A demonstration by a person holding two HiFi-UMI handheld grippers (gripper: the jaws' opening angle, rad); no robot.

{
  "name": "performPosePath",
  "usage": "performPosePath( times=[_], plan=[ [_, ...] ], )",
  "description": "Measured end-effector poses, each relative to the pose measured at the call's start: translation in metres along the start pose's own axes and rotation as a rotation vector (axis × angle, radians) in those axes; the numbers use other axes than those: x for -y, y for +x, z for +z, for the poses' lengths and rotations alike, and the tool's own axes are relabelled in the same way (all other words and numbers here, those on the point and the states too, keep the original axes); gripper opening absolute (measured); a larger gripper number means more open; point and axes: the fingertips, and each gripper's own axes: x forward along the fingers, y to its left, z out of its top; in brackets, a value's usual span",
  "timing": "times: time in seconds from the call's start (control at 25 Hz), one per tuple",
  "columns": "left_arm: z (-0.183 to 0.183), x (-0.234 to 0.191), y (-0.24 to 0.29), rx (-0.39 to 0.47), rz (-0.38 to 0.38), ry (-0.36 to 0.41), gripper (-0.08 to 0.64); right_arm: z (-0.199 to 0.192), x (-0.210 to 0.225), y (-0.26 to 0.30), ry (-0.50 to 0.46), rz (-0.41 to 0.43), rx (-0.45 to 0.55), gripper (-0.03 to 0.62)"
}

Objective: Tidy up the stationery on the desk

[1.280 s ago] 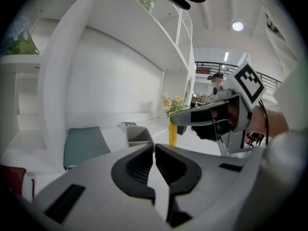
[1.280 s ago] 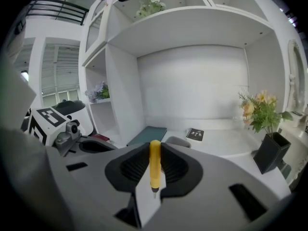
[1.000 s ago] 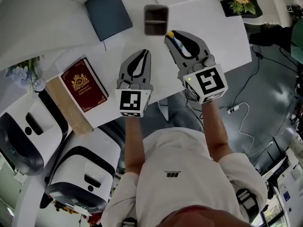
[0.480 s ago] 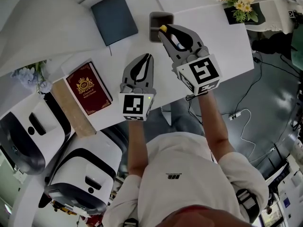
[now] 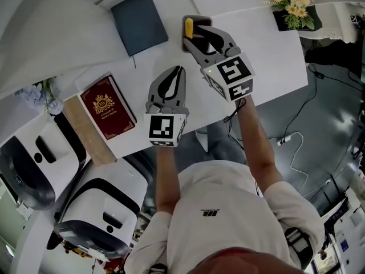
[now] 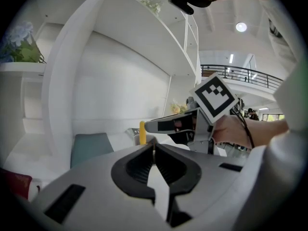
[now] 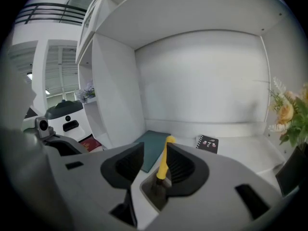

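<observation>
Hovering over the desk [image 5: 268,44], the left gripper [image 5: 180,69] is pressing its jaws together on nothing, while at its one o'clock the right gripper [image 7: 155,148] is just now opening wide around the yellow pen [image 7: 165,160] standing in the holder [image 7: 153,192].

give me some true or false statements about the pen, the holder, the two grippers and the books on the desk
1. The yellow pen stands in the grey pen holder. True.
2. The right gripper is clamped on the pen. False: its jaws have just been opening and stand apart, with the pen between them but not gripped.
3. The left gripper holds the dark red book. False: its jaws are together and empty, and the book lies on the desk.
4. The blue-grey notebook lies flat on the white desk. True.
</observation>
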Motion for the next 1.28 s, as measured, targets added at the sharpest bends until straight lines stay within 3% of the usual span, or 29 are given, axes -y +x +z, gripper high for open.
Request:
performPosePath(
  times=[0.24, 0.72, 1.28],
  plan=[
    [-0.001, 0.003, 0.004, -0.001, -0.012, -0.004, 0.000, -0.011, 0.006, -0.019, 0.008, -0.027, -0.004, 0.119],
    [-0.021, 0.026, 0.024, -0.039, -0.076, 0.010, 0.000, -0.088, 0.024, -0.057, 0.109, -0.118, -0.087, 0.094],
    [-0.061, 0.047, 0.056, -0.098, -0.134, 0.008, 0.000, -0.153, 0.027, -0.056, 0.143, -0.144, -0.217, 0.087]
  ],
)
